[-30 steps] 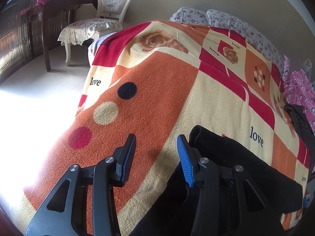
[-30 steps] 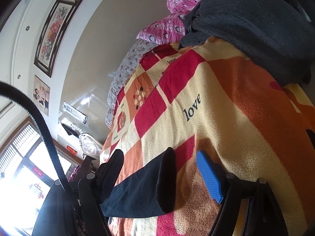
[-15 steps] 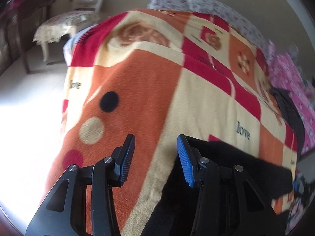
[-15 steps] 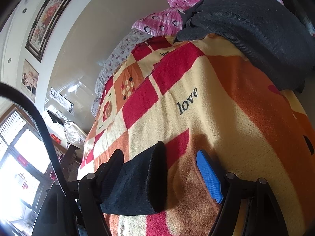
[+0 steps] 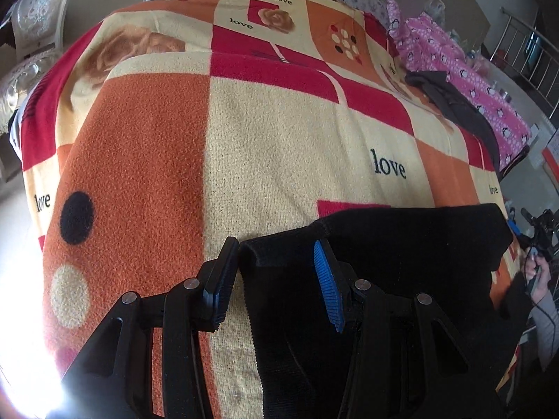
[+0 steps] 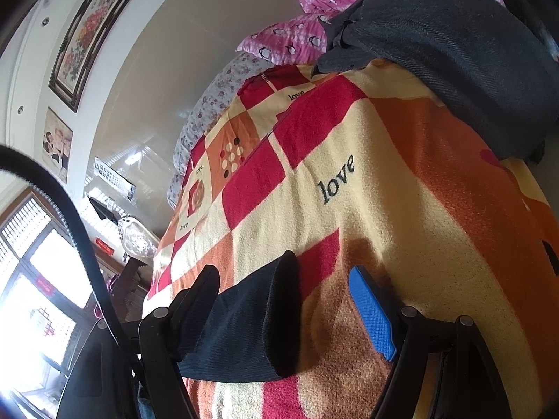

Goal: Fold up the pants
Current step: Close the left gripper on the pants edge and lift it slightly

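Note:
Black pants [image 5: 401, 255] lie flat on the patterned blanket [image 5: 279, 139]. In the left wrist view their near-left corner sits between the fingers of my left gripper [image 5: 276, 248]; the jaws stand apart and the pads do not squeeze the cloth. In the right wrist view a thick folded end of the pants [image 6: 251, 324] lies between the fingers of my right gripper [image 6: 283, 276]. The cloth rests against the left finger, while the blue pad [image 6: 372, 314] stands well clear of it. That gripper is open.
A dark grey garment pile [image 6: 454, 52] lies at the far side of the bed beside pink penguin bedding [image 6: 300, 38]. A white chair [image 5: 35, 17] stands past the bed's far left. A hand [image 5: 538, 276] shows at the right edge. Framed pictures [image 6: 91, 31] hang on the wall.
The left gripper swung right and rolled; the pants corner, earlier behind its right finger, now lies between its jaws. The right gripper barely shifted and stays open.

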`<action>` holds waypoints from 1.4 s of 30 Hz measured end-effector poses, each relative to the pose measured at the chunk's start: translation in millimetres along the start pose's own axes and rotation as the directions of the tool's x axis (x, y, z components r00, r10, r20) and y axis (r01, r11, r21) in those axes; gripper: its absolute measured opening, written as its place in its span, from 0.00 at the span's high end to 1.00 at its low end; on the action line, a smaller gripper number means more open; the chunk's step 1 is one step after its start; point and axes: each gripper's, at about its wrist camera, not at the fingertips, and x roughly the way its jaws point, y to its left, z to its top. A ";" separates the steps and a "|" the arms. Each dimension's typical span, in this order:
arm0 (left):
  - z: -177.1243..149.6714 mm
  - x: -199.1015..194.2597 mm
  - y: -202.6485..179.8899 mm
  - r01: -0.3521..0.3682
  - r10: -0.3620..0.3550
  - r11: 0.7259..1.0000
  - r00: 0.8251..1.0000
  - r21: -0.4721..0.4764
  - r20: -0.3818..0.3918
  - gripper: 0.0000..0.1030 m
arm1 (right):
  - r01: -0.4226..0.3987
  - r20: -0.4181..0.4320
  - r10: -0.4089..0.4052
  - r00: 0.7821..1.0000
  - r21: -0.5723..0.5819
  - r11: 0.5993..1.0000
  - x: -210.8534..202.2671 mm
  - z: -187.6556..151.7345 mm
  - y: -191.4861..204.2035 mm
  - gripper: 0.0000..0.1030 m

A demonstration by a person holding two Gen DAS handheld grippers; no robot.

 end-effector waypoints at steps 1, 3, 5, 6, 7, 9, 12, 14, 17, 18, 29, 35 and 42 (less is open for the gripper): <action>-0.5 -1.0 2.6 0.011 -0.011 1.000 1.000 -0.023 0.010 0.59 | 0.000 0.000 0.000 1.000 -0.001 1.000 0.5 0.1 0.4 0.28; -2.1 -4.0 4.5 0.001 0.000 0.999 1.000 -0.038 0.024 0.84 | -0.002 -0.001 0.002 1.000 -0.001 1.000 0.6 0.0 0.3 0.27; -4.2 -8.0 2.5 -0.011 0.011 1.000 0.999 -0.023 0.035 0.93 | -0.004 -0.003 0.004 1.000 -0.001 1.000 1.4 0.1 0.6 0.27; -4.8 -11.5 -0.7 -0.018 0.018 1.000 0.999 -0.008 0.046 0.95 | -0.004 -0.004 0.004 1.000 -0.003 1.000 2.0 0.1 0.9 0.27; -4.9 -15.0 -4.4 -0.027 0.027 1.000 0.998 0.002 0.054 0.95 | -0.005 -0.005 0.005 1.000 -0.004 1.000 2.4 0.1 1.3 0.27; -4.8 -25.9 -15.7 -0.045 0.043 0.999 0.996 0.025 0.083 0.96 | -0.007 -0.003 0.007 1.000 -0.002 1.000 2.4 0.1 1.3 0.28; -3.5 -42.7 -36.1 -0.078 0.071 0.996 0.990 0.052 0.120 0.96 | -0.033 0.011 0.033 0.999 0.014 0.999 0.6 1.4 -0.5 0.28; -4.4 -54.7 -51.4 -0.102 0.093 0.993 0.984 0.052 0.153 0.96 | -0.069 0.034 0.068 0.997 0.043 0.997 -4.1 2.7 -4.9 0.28; -10.8 -66.6 -73.7 -0.111 0.107 0.994 0.974 0.008 0.200 0.96 | -0.098 0.076 0.090 0.993 0.111 0.989 -12.2 6.7 -12.7 0.28; -15.0 -67.4 -81.2 -0.117 0.119 0.993 0.970 -0.020 0.212 0.96 | -0.091 0.084 0.080 0.993 0.137 0.986 -13.4 9.3 -13.9 0.28; -55.2 -36.4 -90.4 -0.162 0.214 0.964 0.943 -0.212 0.255 0.96 | -0.042 -0.316 0.055 0.947 0.045 0.998 51.8 49.6 20.1 0.29; -53.5 -27.2 -88.6 -0.208 0.254 0.952 0.946 -0.225 0.201 0.96 | 0.007 -0.481 -0.071 0.874 -0.134 0.991 96.7 52.4 24.2 0.55; -54.8 -24.9 -87.7 -0.211 0.256 0.951 0.948 -0.227 0.188 0.96 | -0.071 -0.529 -0.039 0.848 -0.185 0.980 105.9 52.8 21.4 0.70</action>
